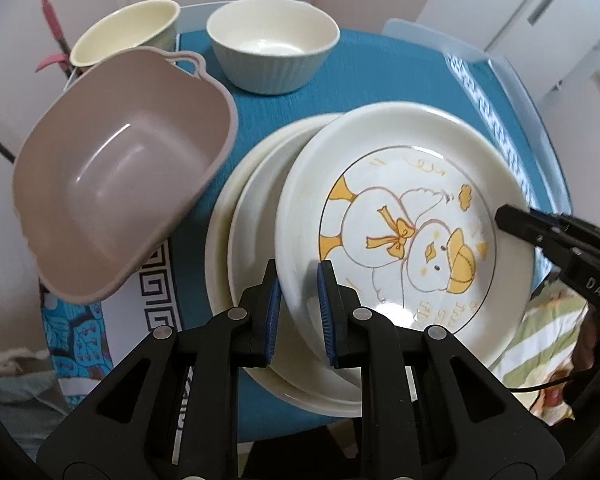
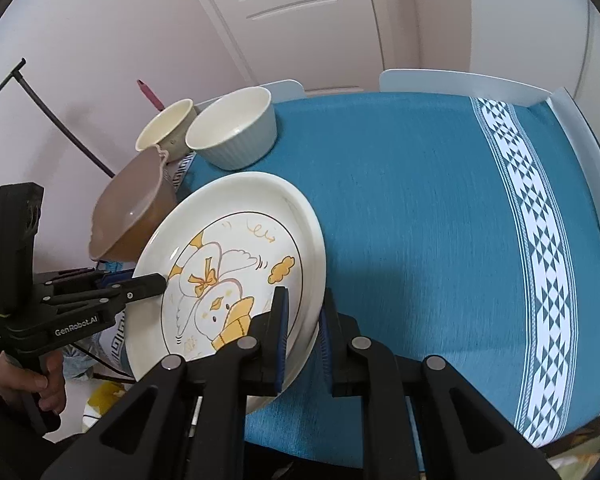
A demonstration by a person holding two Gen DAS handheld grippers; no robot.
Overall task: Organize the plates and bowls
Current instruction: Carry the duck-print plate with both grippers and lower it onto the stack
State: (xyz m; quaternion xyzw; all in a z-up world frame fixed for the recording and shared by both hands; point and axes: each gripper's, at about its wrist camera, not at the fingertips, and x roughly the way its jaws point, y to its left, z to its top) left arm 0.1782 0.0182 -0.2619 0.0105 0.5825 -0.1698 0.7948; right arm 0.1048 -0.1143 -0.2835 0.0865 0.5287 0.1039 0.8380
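Right now I have both the left hand-held gripper (image 1: 298, 312) and the right hand-held gripper (image 2: 304, 332) clenched on opposite rims of the round white ceramic duck-print plate (image 1: 400, 232). If either one slackens, it could slide off the cream plates (image 1: 240, 248) stacked underneath and knock the mauve plastic bowl (image 1: 120, 176) just left of them.

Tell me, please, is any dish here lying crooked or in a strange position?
Yes. The pink-brown basin is tipped on its side at the table's left edge, with its opening facing sideways. The duck plate is tilted, gripped at opposite rims by the left gripper and the right gripper, off-centre over the plain plates.
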